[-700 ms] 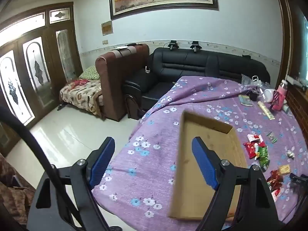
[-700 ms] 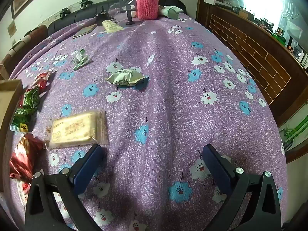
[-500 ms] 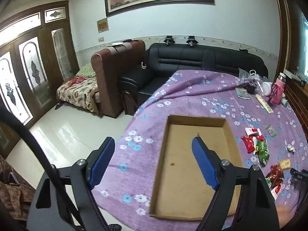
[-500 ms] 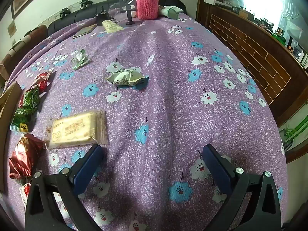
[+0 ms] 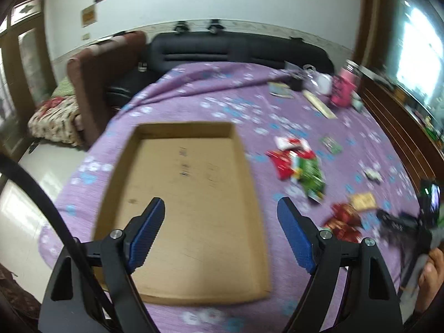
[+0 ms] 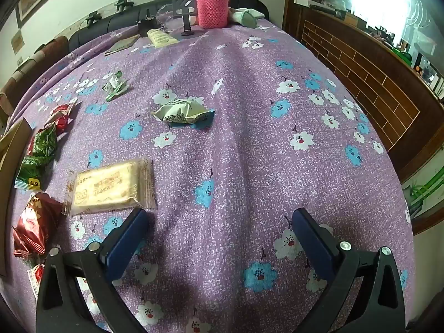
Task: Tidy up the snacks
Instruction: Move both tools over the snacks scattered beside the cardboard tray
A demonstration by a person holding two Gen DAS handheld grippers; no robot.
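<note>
An empty cardboard tray lies on the purple flowered tablecloth. My left gripper hovers open over the tray's near half with nothing between its fingers. Snacks lie scattered right of the tray: red and green packets, a red packet and a yellow biscuit pack. My right gripper stands open above bare cloth. Just ahead of its left finger lies the yellow biscuit pack. A pale green packet, a small green wrapper, green packets and red packets lie around.
A pink-sleeved bottle, a phone stand, a cream tube and a flat booklet stand at the table's far end. A black sofa and brown chair lie beyond. A brick-patterned counter runs along the right.
The left wrist view has swung down and right, so the tray now lies flat and centred under the left gripper, with blur. The right gripper has not moved.
</note>
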